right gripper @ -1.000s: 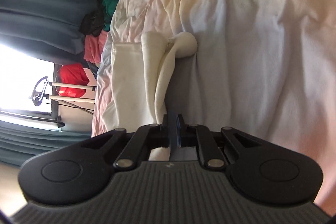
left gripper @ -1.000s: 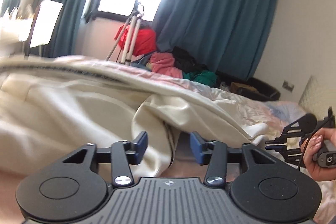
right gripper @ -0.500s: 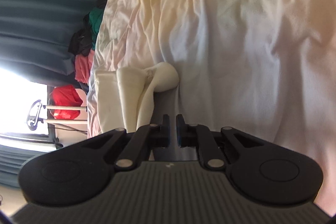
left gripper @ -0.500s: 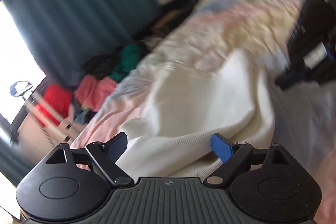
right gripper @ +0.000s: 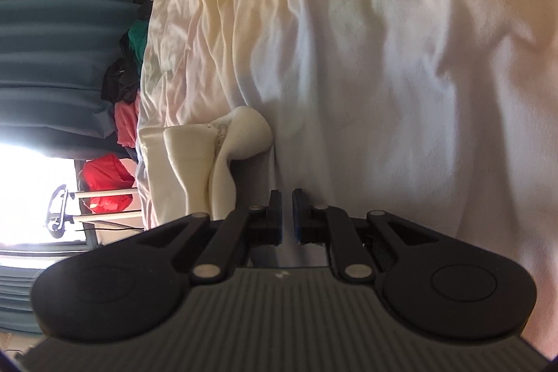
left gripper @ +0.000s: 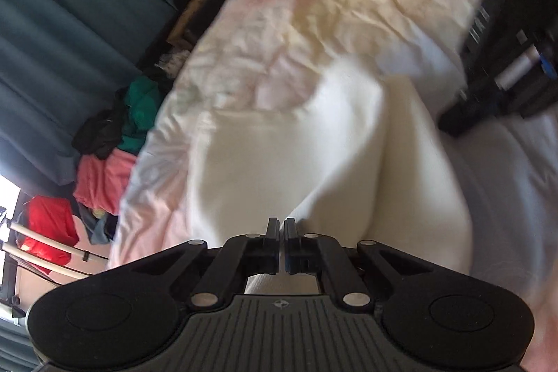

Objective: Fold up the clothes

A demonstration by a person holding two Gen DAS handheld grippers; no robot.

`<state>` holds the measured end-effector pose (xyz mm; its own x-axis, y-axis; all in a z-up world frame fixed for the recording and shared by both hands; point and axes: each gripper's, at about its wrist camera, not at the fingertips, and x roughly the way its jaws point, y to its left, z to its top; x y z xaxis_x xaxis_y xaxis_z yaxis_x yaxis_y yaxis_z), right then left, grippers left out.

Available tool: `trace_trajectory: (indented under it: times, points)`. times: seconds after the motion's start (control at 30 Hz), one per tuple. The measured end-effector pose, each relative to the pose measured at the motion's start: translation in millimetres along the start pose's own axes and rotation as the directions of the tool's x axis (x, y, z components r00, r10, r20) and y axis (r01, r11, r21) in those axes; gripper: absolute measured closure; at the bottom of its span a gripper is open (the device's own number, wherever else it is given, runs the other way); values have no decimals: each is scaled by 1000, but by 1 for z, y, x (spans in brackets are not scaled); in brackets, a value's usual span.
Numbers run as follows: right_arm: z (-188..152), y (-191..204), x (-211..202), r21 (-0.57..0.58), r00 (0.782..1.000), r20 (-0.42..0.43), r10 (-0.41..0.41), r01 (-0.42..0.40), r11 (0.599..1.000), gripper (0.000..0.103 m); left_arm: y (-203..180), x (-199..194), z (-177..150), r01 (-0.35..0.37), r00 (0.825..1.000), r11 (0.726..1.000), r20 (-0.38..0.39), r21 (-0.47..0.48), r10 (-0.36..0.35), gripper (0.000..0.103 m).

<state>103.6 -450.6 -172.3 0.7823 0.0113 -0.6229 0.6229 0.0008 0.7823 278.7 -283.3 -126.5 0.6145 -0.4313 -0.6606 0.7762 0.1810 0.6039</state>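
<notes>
While the cream garment (left gripper: 296,162) lies bunched in soft rolls on the bed (left gripper: 348,6), the left claw (left gripper: 281,232) sits right at its near edge, fingers drawn almost together with only a sliver of gap. Cream cloth shows just beneath them, but the view is blurred, so I cannot tell whether any fabric is actually pinched.

Over in the right wrist view, the right claw (right gripper: 286,208) is narrow too, a slim gap showing, nothing between the fingers. It hovers over the pale sheet, with the garment (right gripper: 195,162) just to its left, apart from it.

Judging from the lie of things, this is a fold in the making: the cloth is doubled over itself in lumpy rolls rather than flat layers. To do it well, the left claw needs a firm bite on a single clean edge, not a bundle of layers, and any carry-over should be kept low and taut so the fabric lands smooth. The right claw would best pin or catch the matching edge so both sides travel together.

A heap of clothes (left gripper: 115,142) waits off the far left side of the bed.
</notes>
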Motion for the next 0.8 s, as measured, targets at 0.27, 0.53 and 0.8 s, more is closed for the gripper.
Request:
trace_trajectory:
  times: [0.27,0.53,0.8]
  points:
    - [-1,1,1,0,1000,-4,1,-1,1000,93,86,-14,19,-162,982,948,51,-274,182,101]
    - [-2,5,3,-34,1000,13,-1,1,999,93,133,-30,-8,-332,933,792,-56,-512,355,90]
    - [1,12,10,-98,1000,16,13,-12,995,93,160,-48,-51,-410,897,592,-190,-694,399,40]
